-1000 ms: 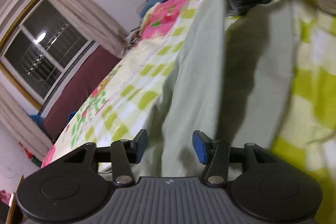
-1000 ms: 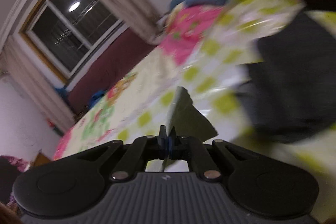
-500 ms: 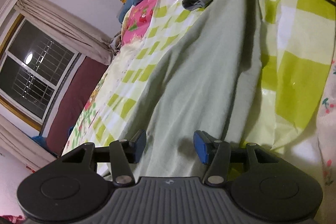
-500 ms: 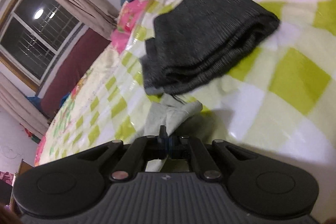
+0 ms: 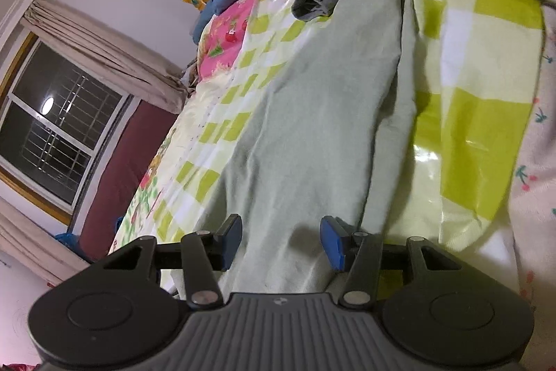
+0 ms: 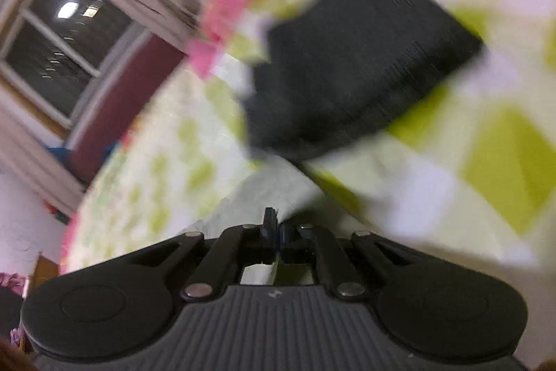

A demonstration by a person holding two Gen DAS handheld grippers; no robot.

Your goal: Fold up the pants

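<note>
Soft, limp pale-green cotton pants lay along the checked bed; left gripper jaws released over them, right gripper jaws clenched on their far edge, a sound hold.

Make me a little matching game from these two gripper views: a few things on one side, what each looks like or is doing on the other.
Things:
1. left gripper
2. right gripper
3. pale green pants
4. dark folded garment

States:
A. pinched shut on pale green cloth
B. spread long across the checked bed cover
C. open, fingers either side of the cloth
D. lying past the far end of the pants

Pairs: 1-C, 2-A, 3-B, 4-D
</note>
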